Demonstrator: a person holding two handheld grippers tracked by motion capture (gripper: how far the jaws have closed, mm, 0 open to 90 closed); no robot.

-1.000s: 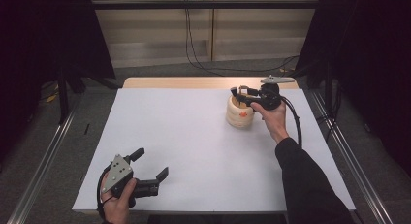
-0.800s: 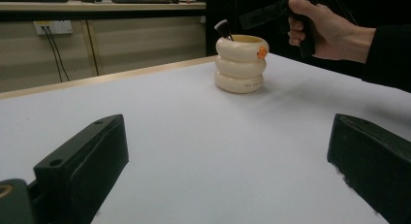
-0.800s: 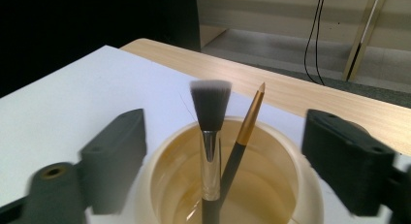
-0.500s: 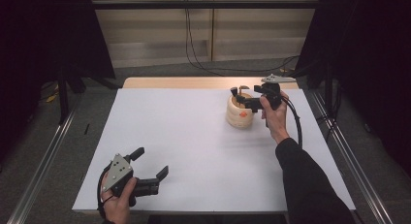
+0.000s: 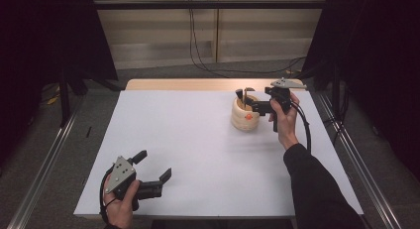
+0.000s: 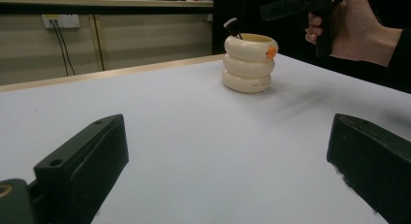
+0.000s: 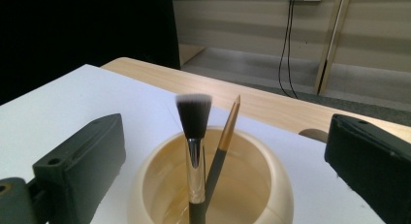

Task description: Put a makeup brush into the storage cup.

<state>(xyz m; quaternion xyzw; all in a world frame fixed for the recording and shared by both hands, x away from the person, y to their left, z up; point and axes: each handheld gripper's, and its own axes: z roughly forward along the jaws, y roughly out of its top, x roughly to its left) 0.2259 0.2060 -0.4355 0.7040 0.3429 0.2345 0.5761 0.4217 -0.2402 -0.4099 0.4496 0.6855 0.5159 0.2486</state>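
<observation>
White covering is lying over the wooden table (image 5: pixel 148 85) in the high view, and the right gripper (image 5: pixel 243 99) is hanging over the far right part of it, jaws spread, directly above the cream ribbed holder (image 5: pixel 245 121); those jaws have just been opening, with the brush handles standing between them but untouched. The left gripper (image 5: pixel 152 165) is resting near the front left edge, jaws apart and gripping nothing, well away from the holder. From the left gripper view, the holder (image 6: pixel 249 64) is sitting far ahead between the two open jaws, a dark brush tip (image 6: pixel 232 27) poking above its rim, and the other hand (image 6: pixel 356 23) is hovering just beside and above it. In the right gripper view, the makeup brush (image 7: pixel 194 136) and the slimmer gold-tipped brush (image 7: pixel 224 139) are leaning upright inside the holder (image 7: pixel 271 185), centred between the spread jaws and touching neither. To finish this placing step well, I judge the right gripper should be lifting straight up, keeping both jaws clear of the bristles and rim so the holder is not tipping or sliding.
</observation>
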